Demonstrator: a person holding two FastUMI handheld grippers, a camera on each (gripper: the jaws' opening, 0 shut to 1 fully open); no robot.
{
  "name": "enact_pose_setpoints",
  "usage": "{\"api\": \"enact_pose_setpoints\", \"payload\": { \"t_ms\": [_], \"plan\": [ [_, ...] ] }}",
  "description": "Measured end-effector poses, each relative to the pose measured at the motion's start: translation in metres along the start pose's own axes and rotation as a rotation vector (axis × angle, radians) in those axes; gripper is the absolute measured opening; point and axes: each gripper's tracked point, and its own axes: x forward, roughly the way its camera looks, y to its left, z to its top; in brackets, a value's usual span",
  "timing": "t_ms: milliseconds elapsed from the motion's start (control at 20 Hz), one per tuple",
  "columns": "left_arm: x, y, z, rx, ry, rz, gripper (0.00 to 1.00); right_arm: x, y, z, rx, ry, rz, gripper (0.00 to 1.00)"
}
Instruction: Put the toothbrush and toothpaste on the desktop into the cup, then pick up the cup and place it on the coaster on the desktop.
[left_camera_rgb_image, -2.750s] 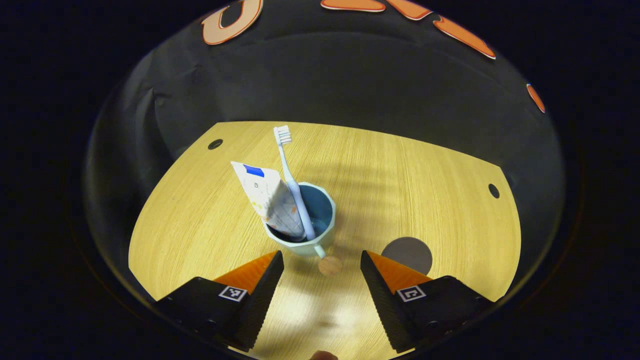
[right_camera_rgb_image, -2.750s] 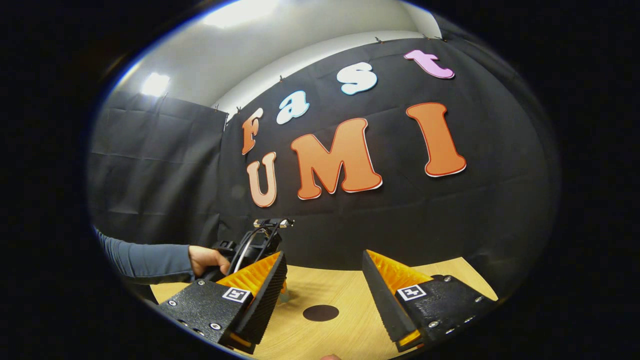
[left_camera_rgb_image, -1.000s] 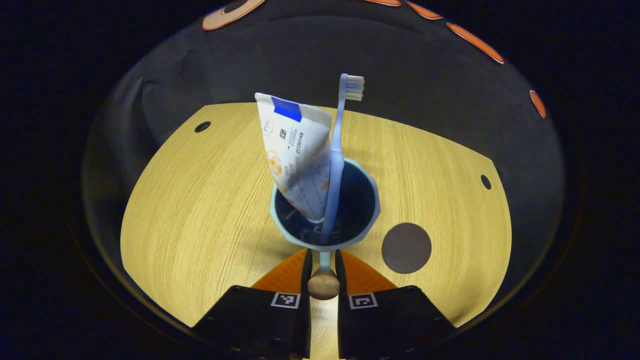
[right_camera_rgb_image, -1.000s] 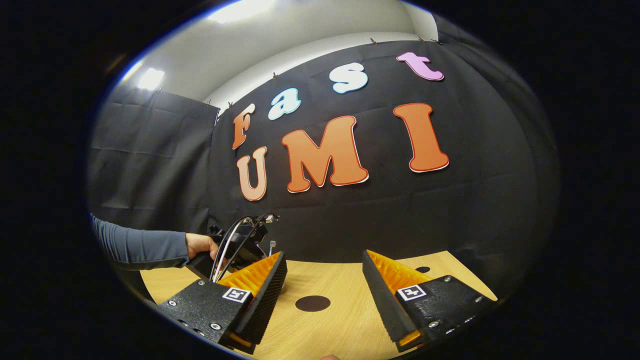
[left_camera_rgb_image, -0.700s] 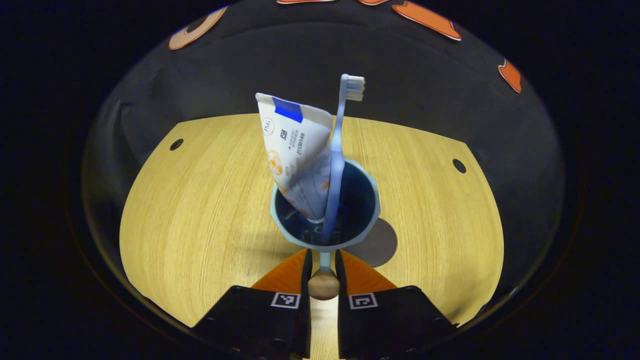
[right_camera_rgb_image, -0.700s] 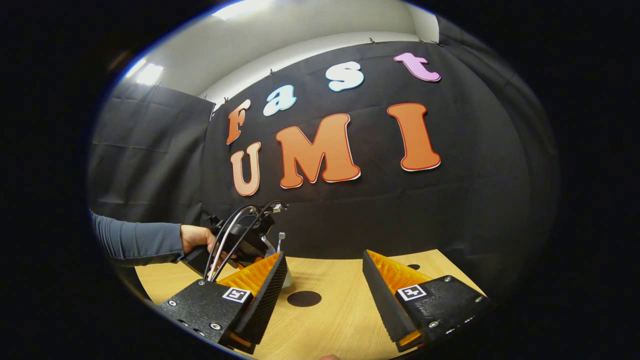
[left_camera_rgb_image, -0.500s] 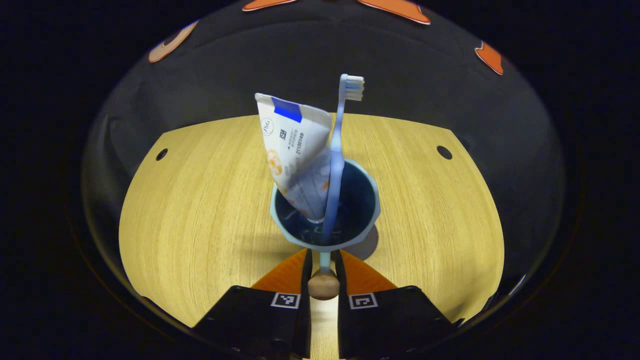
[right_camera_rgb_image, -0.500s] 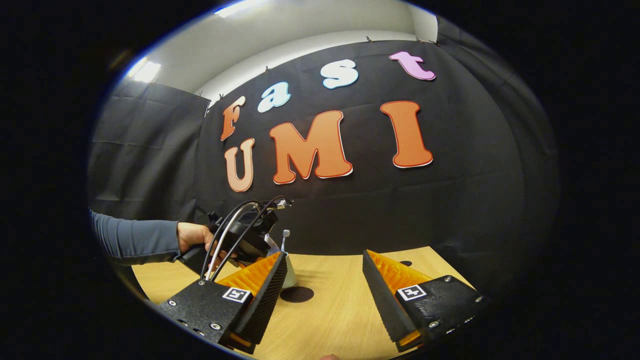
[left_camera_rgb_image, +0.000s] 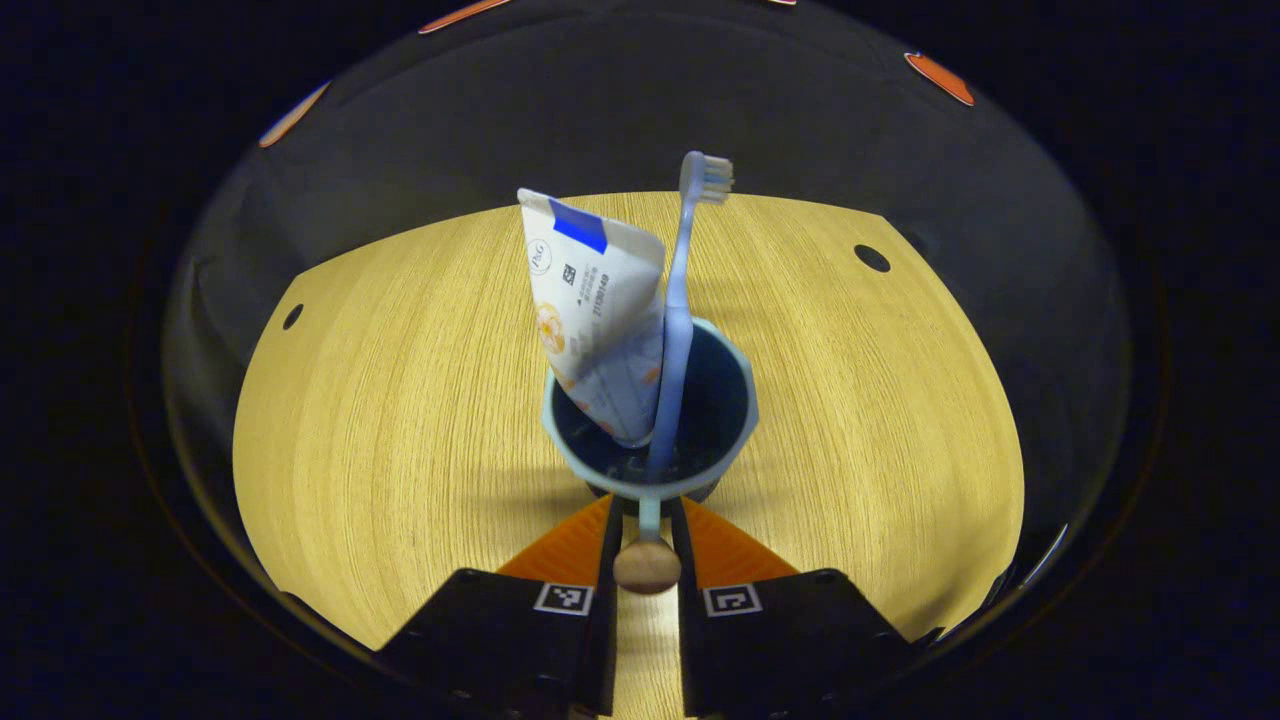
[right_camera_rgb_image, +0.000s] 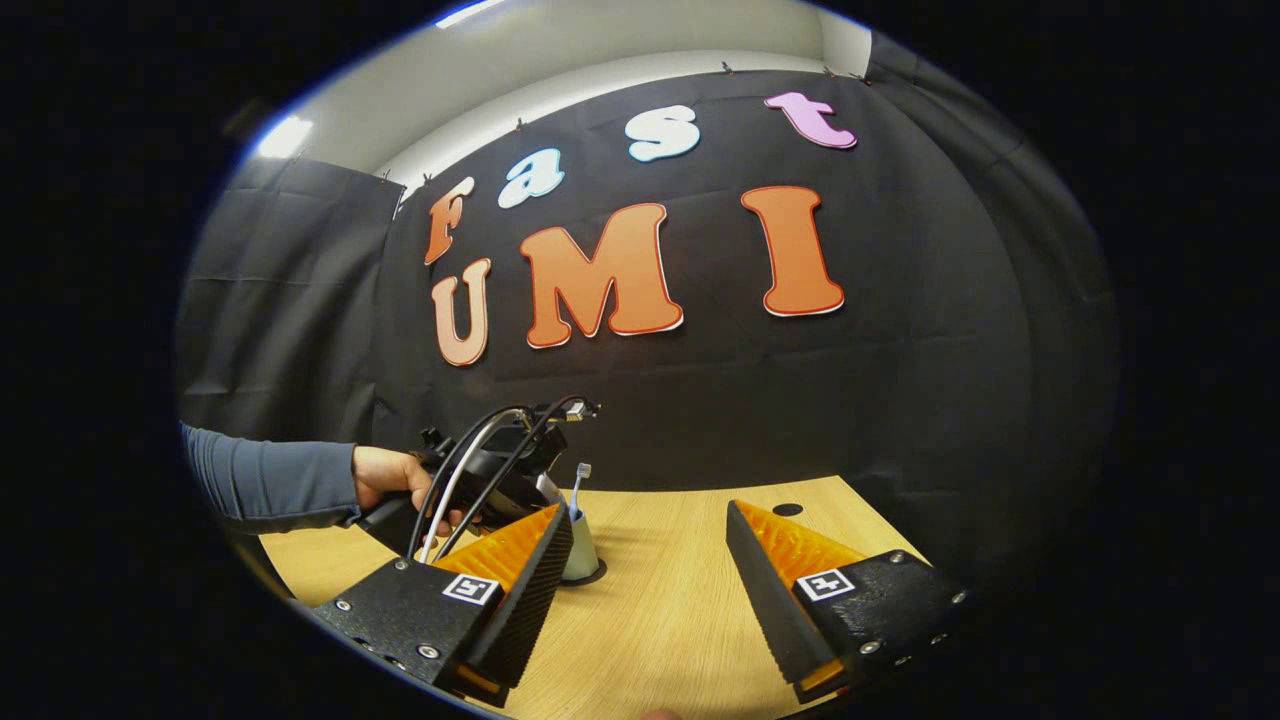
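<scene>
A pale blue cup (left_camera_rgb_image: 650, 420) holds a white toothpaste tube (left_camera_rgb_image: 600, 305) and a light blue toothbrush (left_camera_rgb_image: 683, 290), both leaning upright. My left gripper (left_camera_rgb_image: 645, 505) is shut on the cup's thin handle, whose wooden knob (left_camera_rgb_image: 647, 566) sits between the fingers. The dark coaster (left_camera_rgb_image: 705, 492) shows as a sliver under the cup's base; I cannot tell whether the two touch. In the right gripper view the cup (right_camera_rgb_image: 581, 552) stands over the coaster (right_camera_rgb_image: 597, 577), with the toothbrush (right_camera_rgb_image: 579, 486) sticking out. My right gripper (right_camera_rgb_image: 650, 510) hangs open above the table, holding nothing.
The wooden table (left_camera_rgb_image: 400, 400) has small round holes (left_camera_rgb_image: 872, 258) near its far corners. In the right gripper view a person's hand (right_camera_rgb_image: 385, 478) and grey sleeve (right_camera_rgb_image: 270, 485) hold the left gripper, with cables (right_camera_rgb_image: 480, 440) arching over it. Black cloth walls close the back.
The left gripper shut on the cup's handle, then carried the cup right until the coaster slid beneath it. The right gripper stayed open and barely shifted.
</scene>
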Motion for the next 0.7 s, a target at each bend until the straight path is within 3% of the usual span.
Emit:
{"api": "enact_pose_setpoints", "payload": {
  "t_ms": [50,100,150,200,300,350,500,700],
  "plan": [
    [-0.010,0.006,0.010,0.020,-0.026,0.006,0.29,0.000,0.002,-0.001,-0.003,0.005,0.000,0.93],
    [-0.020,0.009,0.019,0.033,-0.057,-0.003,0.47,0.002,0.003,-0.001,-0.007,0.008,-0.005,0.93],
    [-0.031,0.012,0.028,0.039,-0.078,-0.014,0.49,0.003,0.005,0.000,-0.010,0.010,-0.007,0.93],
    [-0.041,0.014,0.023,0.046,-0.101,-0.022,0.66,0.003,0.007,0.000,-0.011,0.012,-0.011,0.93],
    [-0.058,0.023,0.031,0.074,-0.156,-0.038,0.81,0.005,0.014,0.003,-0.014,0.017,-0.017,0.93],
    [-0.072,0.030,0.036,0.084,-0.196,-0.033,0.81,0.006,0.019,0.006,-0.022,0.017,-0.018,0.94],
    [-0.115,0.054,0.047,0.108,-0.337,-0.022,0.96,0.015,0.035,0.013,-0.074,0.015,-0.029,0.94],
    [-0.169,0.088,0.057,0.122,-0.540,0.026,0.97,0.025,0.067,0.028,-0.105,-0.014,-0.020,0.95]
  ]
}}
